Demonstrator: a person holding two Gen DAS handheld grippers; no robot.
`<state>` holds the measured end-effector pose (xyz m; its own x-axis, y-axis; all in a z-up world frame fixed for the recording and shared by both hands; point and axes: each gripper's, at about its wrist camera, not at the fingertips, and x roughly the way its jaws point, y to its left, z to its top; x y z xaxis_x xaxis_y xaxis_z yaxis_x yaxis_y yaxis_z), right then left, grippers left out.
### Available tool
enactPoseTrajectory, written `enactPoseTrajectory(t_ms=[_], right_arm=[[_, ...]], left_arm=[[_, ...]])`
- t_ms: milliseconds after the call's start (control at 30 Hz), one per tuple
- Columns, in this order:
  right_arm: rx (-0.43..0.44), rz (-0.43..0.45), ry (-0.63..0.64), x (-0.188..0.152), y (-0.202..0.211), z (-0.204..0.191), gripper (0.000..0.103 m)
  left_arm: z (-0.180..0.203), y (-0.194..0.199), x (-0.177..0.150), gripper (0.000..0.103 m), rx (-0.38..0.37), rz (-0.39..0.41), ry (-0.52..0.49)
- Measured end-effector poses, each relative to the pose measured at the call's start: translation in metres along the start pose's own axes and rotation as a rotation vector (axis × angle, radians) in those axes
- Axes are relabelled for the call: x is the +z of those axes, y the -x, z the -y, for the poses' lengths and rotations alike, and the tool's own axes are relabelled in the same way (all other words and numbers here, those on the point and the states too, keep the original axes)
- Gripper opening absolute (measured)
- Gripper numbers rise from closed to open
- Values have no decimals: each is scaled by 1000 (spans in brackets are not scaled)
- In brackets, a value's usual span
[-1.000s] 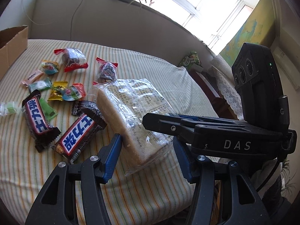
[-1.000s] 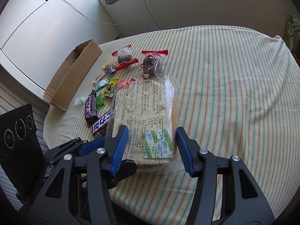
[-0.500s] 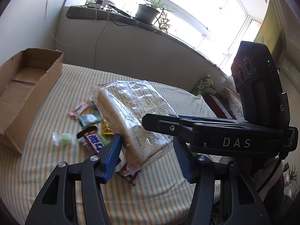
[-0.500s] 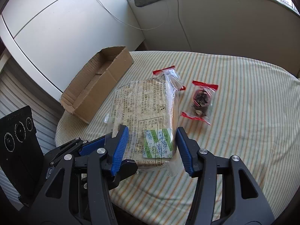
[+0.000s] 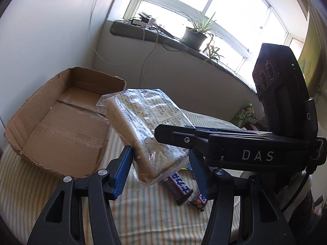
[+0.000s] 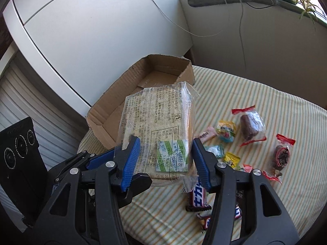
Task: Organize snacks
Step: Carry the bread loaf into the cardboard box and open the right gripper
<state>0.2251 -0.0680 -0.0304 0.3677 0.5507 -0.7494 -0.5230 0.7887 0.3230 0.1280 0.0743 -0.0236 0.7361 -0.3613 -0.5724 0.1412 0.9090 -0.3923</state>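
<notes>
The near end of the bread packet (image 6: 157, 130) is hidden behind blue pads in both wrist views; two chocolate bars (image 6: 197, 197) are partly covered by the right gripper's finger, their labels cut off; the small candies (image 6: 225, 131) are too small to read. The cardboard box (image 5: 61, 120) sits open on the striped cloth (image 6: 255, 102), nothing visible inside it. The left gripper (image 5: 160, 170) and the right gripper (image 6: 164, 159) both clench the packet, one on each side, holding it clear of the cloth and partly over the box's near end; two red-edged wrapped cakes (image 6: 251, 125) lie apart on the cloth.
</notes>
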Motion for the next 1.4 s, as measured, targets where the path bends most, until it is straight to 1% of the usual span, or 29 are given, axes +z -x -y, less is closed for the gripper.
enactPoseTrajectory(t_ms=[167,433,600,867,1000,1167,1267,1300,1333,1400], right_arm=[[32,-19,13,13,-25,-16,55],[52,-29,54,30,-58,-44,55],[70,-54,57,37,-85,-52,55],[78,-93,71,42,-122,-63,55],[78,-109,71,42,-130,-63,55],[84,-108,77,44,-135,-64,55],[58,-81,84,47,-133,-67,55],[50,-70,94,48,-129,-69,56],[46,-62,103,48,-125,-69,60],[43,-50,112,49,-117,-66,65]], left_arm=[[-23,4,5,56,41,13,24],[-62,16,11,56,89,25,51],[-84,11,17,56,112,14,79],[-108,-2,16,56,139,-12,107],[-112,-8,16,56,154,-19,105],[-112,-11,19,56,180,-24,88],[-111,-11,19,54,203,-22,81],[-111,-9,19,54,203,-19,82],[-111,-8,18,54,204,-17,83],[-111,-4,17,54,211,-14,84]])
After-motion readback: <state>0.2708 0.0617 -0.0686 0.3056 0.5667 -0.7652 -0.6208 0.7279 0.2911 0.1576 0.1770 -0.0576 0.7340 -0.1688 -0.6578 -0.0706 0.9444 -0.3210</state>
